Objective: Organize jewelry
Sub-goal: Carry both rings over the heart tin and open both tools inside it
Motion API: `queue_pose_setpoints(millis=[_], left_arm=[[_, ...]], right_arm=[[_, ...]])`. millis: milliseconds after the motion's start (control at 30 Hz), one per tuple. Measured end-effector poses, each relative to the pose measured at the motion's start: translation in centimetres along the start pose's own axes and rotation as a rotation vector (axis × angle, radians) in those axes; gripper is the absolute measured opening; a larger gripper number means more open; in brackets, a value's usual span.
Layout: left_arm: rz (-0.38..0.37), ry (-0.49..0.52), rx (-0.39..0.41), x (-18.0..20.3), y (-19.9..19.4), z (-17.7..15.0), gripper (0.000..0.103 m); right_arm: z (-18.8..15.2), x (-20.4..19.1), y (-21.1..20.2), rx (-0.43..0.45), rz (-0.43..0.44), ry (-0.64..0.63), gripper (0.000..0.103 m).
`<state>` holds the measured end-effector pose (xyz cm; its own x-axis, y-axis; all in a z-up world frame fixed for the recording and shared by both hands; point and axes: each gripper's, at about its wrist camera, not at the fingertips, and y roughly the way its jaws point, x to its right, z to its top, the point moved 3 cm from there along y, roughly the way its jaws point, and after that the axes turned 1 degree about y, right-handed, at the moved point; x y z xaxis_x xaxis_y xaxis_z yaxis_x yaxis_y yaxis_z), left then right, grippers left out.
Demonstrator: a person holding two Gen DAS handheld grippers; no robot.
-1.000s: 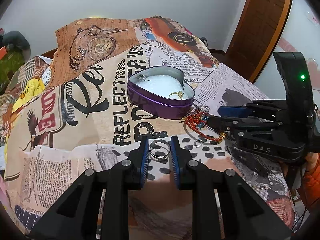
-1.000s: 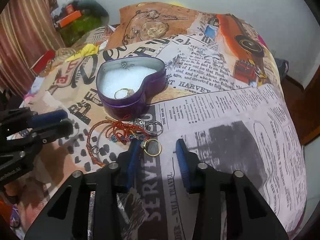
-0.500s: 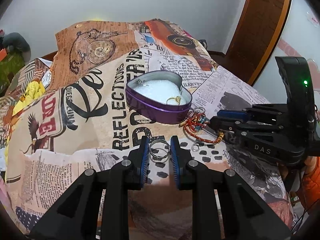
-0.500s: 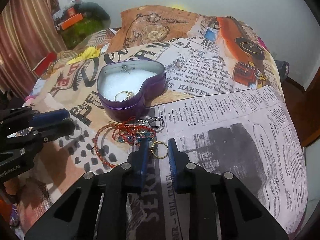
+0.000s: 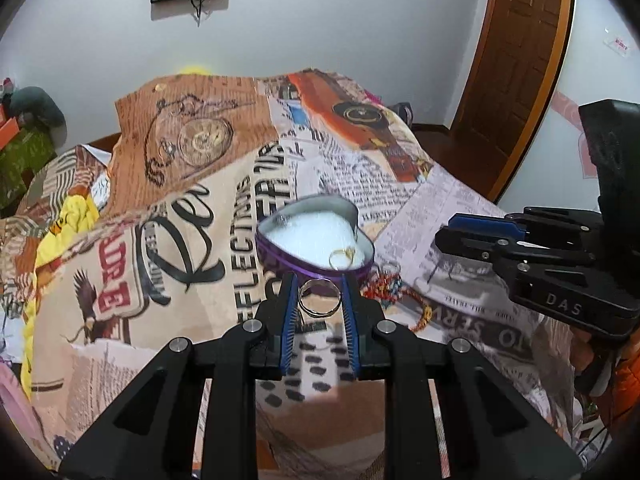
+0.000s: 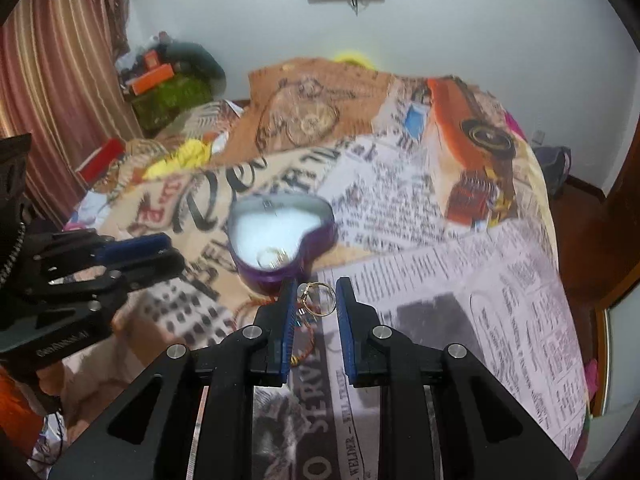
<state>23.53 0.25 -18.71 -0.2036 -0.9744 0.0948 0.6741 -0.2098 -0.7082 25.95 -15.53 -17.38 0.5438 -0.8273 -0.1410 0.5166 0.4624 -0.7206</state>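
Note:
A purple heart-shaped tin with a white lining lies on the printed bedspread and holds a gold ring. My left gripper is shut on a silver ring, lifted just in front of the tin. My right gripper is shut on a thin gold ring, also raised before the tin. A red beaded bracelet lies on the cloth beside the tin, partly hidden by my fingers. Each gripper shows in the other's view: the right gripper and the left gripper.
The bedspread drapes over a bed and falls away at its right edge. Clutter and a green box sit by the curtain at far left. A wooden door stands at the right.
The right gripper's jaws closed on the gold ring. Both grippers rose off the bedspread with their rings, so the tin now sits lower and nearer the fingertips.

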Motion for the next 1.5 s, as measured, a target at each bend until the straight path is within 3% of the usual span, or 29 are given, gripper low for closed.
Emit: queue_pose_setpoints(millis=[467,1167,1500], left_arm=[[0.01,-0.016,0.048,-1.6,1.2,3.0,0.021],[-0.037,-0.036,-0.06,-3.2,7.3,3.4,0.021],[-0.018,-0.019,-0.04,-2.9,6.9,3.5,0.021]], right_arm=[[3.5,-1.2,1.0,0.061,0.034,-0.024,0.018],[4.3,-0.3,7.4,-0.065,0.122,-0.003,0.018],[4.3,-0.6,8.0,-0.083,0.12,-0.023,0.018]])
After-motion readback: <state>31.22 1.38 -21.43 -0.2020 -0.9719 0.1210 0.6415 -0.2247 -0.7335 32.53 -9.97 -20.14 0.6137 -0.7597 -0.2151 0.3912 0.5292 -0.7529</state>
